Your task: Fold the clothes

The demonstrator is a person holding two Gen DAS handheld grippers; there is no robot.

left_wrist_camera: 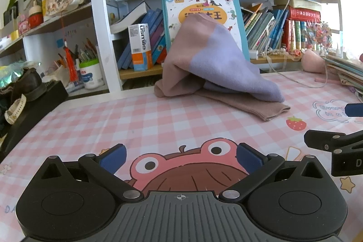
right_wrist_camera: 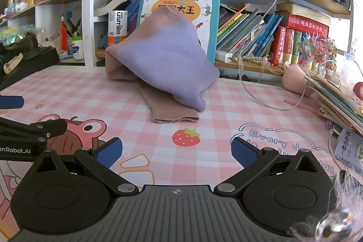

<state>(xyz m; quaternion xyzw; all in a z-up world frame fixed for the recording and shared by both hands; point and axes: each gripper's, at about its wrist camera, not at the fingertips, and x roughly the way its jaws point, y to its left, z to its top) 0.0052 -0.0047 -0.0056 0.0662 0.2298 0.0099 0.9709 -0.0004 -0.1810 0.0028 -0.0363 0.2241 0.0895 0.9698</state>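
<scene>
Both grippers empty: left gripper (left_wrist_camera: 180, 157) and right gripper (right_wrist_camera: 177, 152) spread wide, well short of the pink-and-lilac sweater (right_wrist_camera: 163, 60). Sweater slumps against the propped picture book (right_wrist_camera: 204, 3), cuff (right_wrist_camera: 174, 116) trailing toward us. Risk: tugging the cuff likely topples book or snags white cable (right_wrist_camera: 247, 83). Legible: "usmile" box (right_wrist_camera: 118, 26) left of book; mat (right_wrist_camera: 226, 106) reads "Every day".

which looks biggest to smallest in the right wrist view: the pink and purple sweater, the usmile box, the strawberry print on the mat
1. pink and purple sweater, by far the largest.
2. usmile box.
3. strawberry print, nearly the box's size; it lies nearer the camera, so their true order is unsure.
</scene>
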